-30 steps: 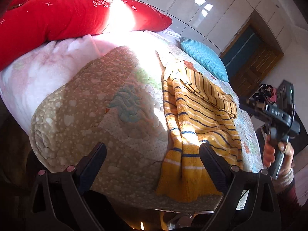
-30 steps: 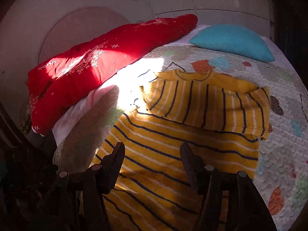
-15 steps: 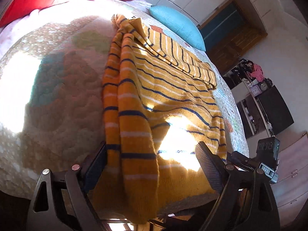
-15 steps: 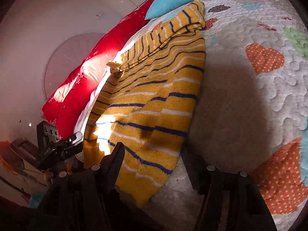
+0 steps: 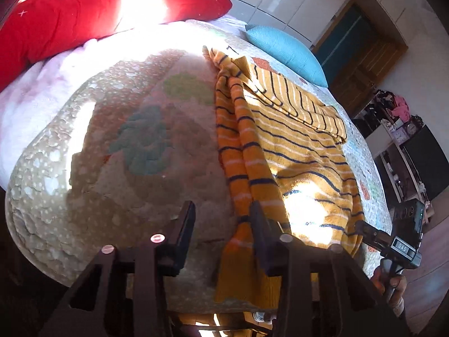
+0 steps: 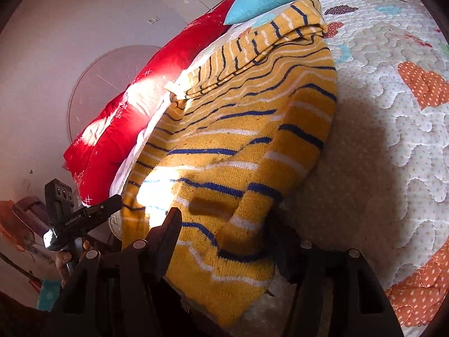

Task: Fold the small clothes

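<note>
Left gripper (image 5: 221, 224) low, fingers parted with a clear gap; right gripper (image 6: 224, 241) low too, fingers spread wide; each handle gripped from below by a hand (image 5: 388, 280), partly visible at frame edge.

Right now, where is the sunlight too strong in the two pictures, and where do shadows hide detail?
Left wrist view: sun washes out the red pillow and the quilt below it, plus a patch on the sweater. Right wrist view: a glare patch on the sweater; deep shadow on the quilt beside it.
</note>
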Tool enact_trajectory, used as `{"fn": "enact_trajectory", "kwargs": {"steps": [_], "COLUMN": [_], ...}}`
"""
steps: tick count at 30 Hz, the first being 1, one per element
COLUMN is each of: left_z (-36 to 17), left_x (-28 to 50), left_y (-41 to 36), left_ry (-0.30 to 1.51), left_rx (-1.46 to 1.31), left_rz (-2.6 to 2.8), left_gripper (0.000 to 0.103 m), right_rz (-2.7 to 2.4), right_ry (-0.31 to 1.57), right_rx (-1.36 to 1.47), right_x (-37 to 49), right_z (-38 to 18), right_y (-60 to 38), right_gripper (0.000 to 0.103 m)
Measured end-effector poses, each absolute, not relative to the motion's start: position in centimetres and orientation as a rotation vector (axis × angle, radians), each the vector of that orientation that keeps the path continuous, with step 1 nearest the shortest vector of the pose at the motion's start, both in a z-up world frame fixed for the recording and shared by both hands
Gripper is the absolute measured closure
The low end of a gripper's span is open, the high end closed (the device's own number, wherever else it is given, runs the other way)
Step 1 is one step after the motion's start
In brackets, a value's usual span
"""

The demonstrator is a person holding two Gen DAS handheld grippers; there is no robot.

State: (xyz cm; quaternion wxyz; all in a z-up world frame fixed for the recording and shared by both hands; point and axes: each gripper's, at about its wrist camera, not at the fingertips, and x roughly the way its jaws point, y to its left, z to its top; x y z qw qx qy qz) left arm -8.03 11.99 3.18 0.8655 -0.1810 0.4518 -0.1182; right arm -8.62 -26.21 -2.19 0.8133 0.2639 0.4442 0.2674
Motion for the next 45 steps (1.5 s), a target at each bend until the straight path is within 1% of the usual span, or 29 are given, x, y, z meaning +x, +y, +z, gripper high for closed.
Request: {"fn": "enact_trajectory", "kwargs": {"steps": [4,9,10,11,13,17,19,21,23,25,26,28,29,30,31,32,36,40,41,42,43,44,45], "left_z": [2.3,2.3,2.3,2.1,2.5,4.7,4.8,4.7,4.3,4.3,4.5,4.6,4.7,4.5,4.3,4.0,1.9,1.1,1.0,1.0,1.0,0.9,0.7], "left_x": [-6.6,-4.3,-3.8,-3.5,-3.7,-5.5,-6.0,-6.5,-7.0,-7.6,-8.0,-8.7,-9.0,-9.3,-9.6,-9.8,-9.8,-10.2,-10.3,-10.5,-10.6,-10.7,-10.7], "left_y": [9.3,7.5,7.0,6.7,6.6,11.0,13.7,15.4,16.5,16.4,16.1,15.4,15.0,14.6,14.2,13.8,12.6,12.5,12.7,12.8,13.1,13.4,13.8], "left_ry": [0.955,0.956,0.955,0.963,0.956,0.879,0.897,0.897,0.913,0.91,0.903,0.893,0.888,0.884,0.879,0.881,0.946,0.934,0.928,0.922,0.917,0.915,0.915], "left_rx": [-0.271,-0.228,-0.227,-0.229,-0.208,-0.209,-0.274,-0.277,-0.35,-0.356,-0.338,-0.322,-0.323,-0.322,-0.322,-0.319,-0.345,-0.436,-0.464,-0.481,-0.492,-0.51,-0.536], "left_rz": [-0.243,-0.264,-0.282,-0.297,-0.262,-0.092,-0.051,0.012,-0.026,-0.037,-0.038,-0.055,-0.069,-0.081,-0.096,-0.114,-0.18,-0.279,-0.305,-0.321,-0.327,-0.331,-0.337], "left_gripper": [0.07,0.07,0.072,0.09,0.09,0.091,0.098,0.097,0.097,0.097,0.095,0.078,0.049,0.034,0.03,0.03,0.03,0.03,0.035,0.045,0.051,0.061,0.066], "right_rz": [0.554,0.551,0.549,0.547,0.539,0.542,0.547,0.545,0.541,0.539,0.539,0.543,0.546,0.548,0.549,0.552,0.574,0.633,0.656,0.678,0.703,0.719,0.731], "right_ry": [0.948,0.94,0.938,0.936,0.936,0.924,0.918,0.915,0.915,0.915,0.916,0.92,0.922,0.923,0.922,0.92,0.917,0.928,0.935,0.94,0.946,0.951,0.955], "right_rx": [0.559,0.568,0.569,0.569,0.571,0.572,0.574,0.58,0.584,0.586,0.586,0.586,0.589,0.595,0.604,0.614,0.677,0.756,0.782,0.807,0.831,0.85,0.866], "right_x": [-8.6,-8.7,-8.7,-8.8,-8.9,-9.2,-9.2,-9.3,-9.4,-9.6,-9.7,-9.8,-9.9,-10.1,-10.4,-10.6,-11.6,-12.2,-12.3,-12.3,-12.4,-12.3,-12.3], "right_z": [-2.2,-2.3,-2.4,-2.3,-2.3,-2.4,-2.5,-2.6,-2.6,-2.6,-2.5,-2.5,-2.5,-2.5,-2.5,-2.6,-3.0,-3.7,-4.0,-4.4,-4.8,-5.1,-5.4], "right_y": [-26.0,-26.3,-26.3,-26.3,-26.3,-26.3,-26.4,-26.5,-26.5,-26.5,-26.6,-26.8,-26.9,-27.0,-27.0,-27.1,-27.8,-28.2,-28.2,-28.0,-27.8,-27.5,-27.3], "right_gripper": [0.038,0.038,0.038,0.038,0.038,0.038,0.038,0.038,0.038,0.038,0.038,0.038,0.038,0.038,0.038,0.038,0.038,0.038,0.038,0.038,0.038,0.038,0.038]}}
